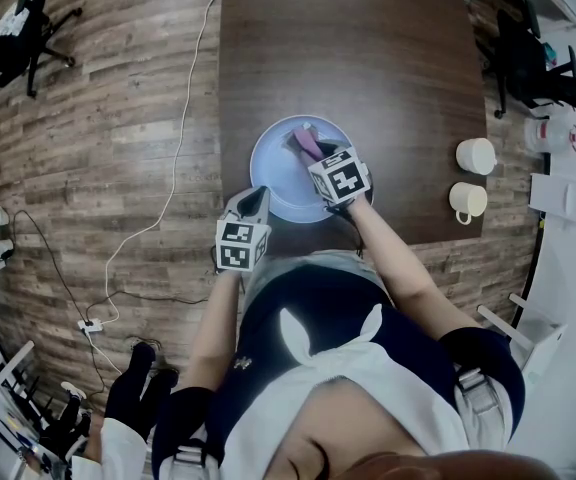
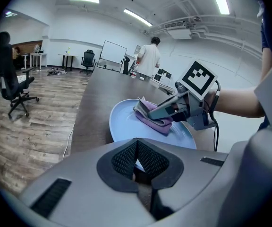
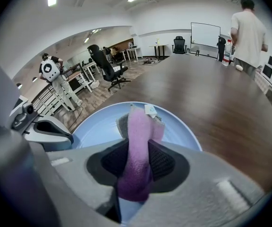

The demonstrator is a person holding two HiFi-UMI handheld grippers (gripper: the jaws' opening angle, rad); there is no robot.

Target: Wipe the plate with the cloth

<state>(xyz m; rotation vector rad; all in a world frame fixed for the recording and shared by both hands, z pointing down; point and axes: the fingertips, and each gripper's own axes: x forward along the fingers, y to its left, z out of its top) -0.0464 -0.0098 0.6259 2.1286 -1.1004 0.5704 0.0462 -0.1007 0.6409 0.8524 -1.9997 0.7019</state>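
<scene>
The purple cloth (image 1: 306,140) lies bunched on the far part of the pale blue plate (image 1: 273,173), pinched between the pads of the right gripper (image 3: 137,167). The plate sits close to the near edge of the dark table (image 1: 368,58), with bare wood stretching beyond it. Two white cups (image 1: 476,155) stand well apart to the right. The left gripper (image 2: 137,163), angled down, is closed on the plate's near rim. The right gripper tilts more steeply.
</scene>
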